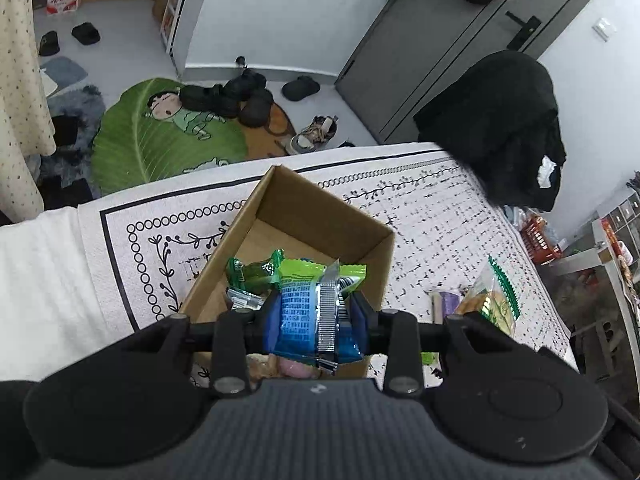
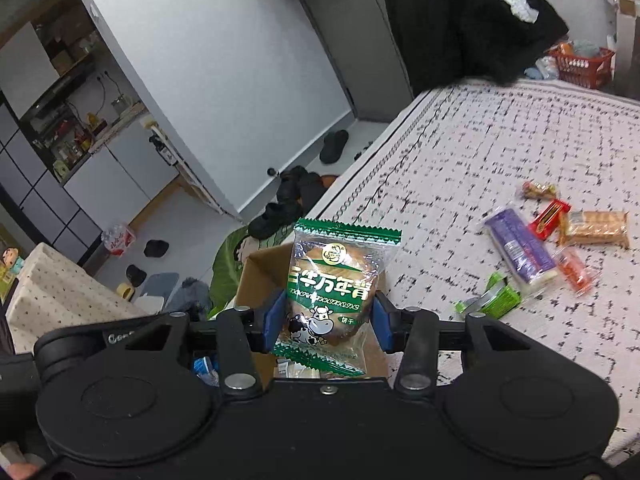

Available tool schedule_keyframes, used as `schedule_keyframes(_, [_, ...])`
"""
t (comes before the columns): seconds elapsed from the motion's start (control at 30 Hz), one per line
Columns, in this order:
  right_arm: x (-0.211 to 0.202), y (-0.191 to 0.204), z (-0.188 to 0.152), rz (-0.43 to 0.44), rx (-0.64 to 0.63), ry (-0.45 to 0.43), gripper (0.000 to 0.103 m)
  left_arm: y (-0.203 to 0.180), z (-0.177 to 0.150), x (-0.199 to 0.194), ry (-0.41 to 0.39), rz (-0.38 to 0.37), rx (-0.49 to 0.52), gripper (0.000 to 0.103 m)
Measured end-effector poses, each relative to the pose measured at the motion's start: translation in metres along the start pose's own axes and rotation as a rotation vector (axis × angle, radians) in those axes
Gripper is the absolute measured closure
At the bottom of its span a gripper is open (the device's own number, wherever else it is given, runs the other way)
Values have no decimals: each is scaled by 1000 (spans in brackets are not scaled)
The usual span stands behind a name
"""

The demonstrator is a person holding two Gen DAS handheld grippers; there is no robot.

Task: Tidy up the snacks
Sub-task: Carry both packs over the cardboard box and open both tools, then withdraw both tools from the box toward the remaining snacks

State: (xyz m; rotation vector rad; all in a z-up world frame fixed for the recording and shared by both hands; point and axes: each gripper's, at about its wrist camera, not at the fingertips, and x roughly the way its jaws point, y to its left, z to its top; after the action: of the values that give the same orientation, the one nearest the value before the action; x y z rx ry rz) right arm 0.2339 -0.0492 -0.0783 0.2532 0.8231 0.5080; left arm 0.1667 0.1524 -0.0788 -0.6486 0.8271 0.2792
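White patterned cloth (image 1: pixel 440 216) covers the surface, with an open cardboard box (image 1: pixel 304 216) standing on it. At the left, the left gripper (image 1: pixel 316 316) is narrowly parted, its blue pads clamping a blue snack packet (image 1: pixel 304 316) above the box, where green packets (image 1: pixel 260 272) lie. Further right, the right gripper (image 2: pixel 326 320) pinches a green-edged biscuit bag (image 2: pixel 336 292) over the box. Rightmost, loose snacks lie on the cloth, among them a purple bar (image 2: pixel 520 252).

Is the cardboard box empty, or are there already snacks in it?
Not empty. The cardboard box is open on top, and green snack packets already lie on its bottom; part of the floor is bare.
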Motion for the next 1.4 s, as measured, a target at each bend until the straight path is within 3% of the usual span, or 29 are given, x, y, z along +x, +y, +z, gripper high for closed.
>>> schedule_keyframes(0.5, [43,9,-5,32,-26,113,58,11,13,45,79,84,-48,67])
schedule_keyframes(0.83, [46,17,-6,32,-38,127,55,15,19,41,97,91,-74,57])
schedule_keyframes(1.13, [24,18,-2,13,-43,82,36,18,19,24,88,87,-88,44])
schedule_keyframes(1.27, [10,13,1,1,-35,56,27,12,18,14,78,101,-83,32])
schedule_keyframes(1.4, [-5,6,5,-12,-36,18,20,5,15,4,65,91,-58,29])
